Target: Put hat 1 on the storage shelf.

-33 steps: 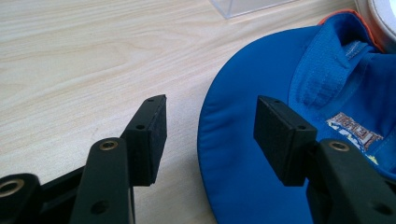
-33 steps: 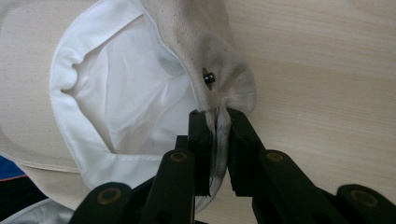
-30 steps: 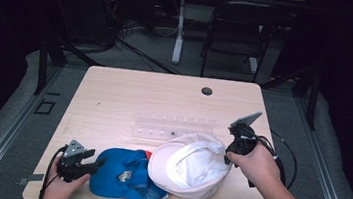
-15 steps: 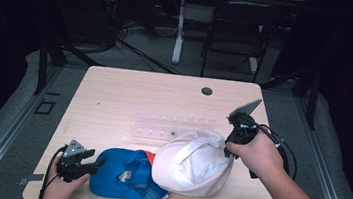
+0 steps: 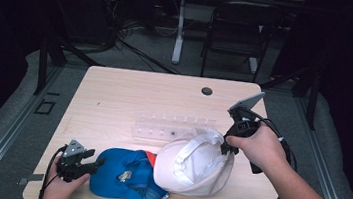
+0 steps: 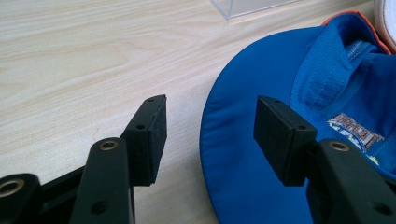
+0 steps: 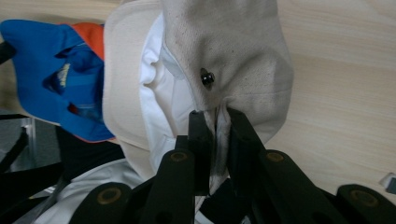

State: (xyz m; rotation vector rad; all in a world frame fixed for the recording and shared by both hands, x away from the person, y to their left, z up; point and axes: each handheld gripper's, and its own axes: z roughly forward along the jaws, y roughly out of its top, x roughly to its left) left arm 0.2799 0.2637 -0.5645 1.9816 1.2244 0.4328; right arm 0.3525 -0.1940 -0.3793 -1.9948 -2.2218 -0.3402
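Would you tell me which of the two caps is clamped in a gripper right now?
The white cap: the right gripper pinches its edge. The blue cap lies flat, and the left gripper is open beside its brim.

In the high view the white cap [image 5: 196,163] lies over the right part of the blue cap [image 5: 128,175], hiding that part, and the person's right hand [image 5: 258,148] covers most of the right tool [image 5: 225,146], so its tips at the cap's edge cannot be made out there. In the left gripper view the blue cap [image 6: 299,116] runs off the right and bottom edges, its printed label [image 6: 356,132] is too blurred to read, and the clear plastic piece [image 6: 247,7] is cut by the top edge. In the right gripper view the fold of the white cap [image 7: 224,60] goes down between the pads, where its end is hidden, and the cap's top is cut off by the upper edge.
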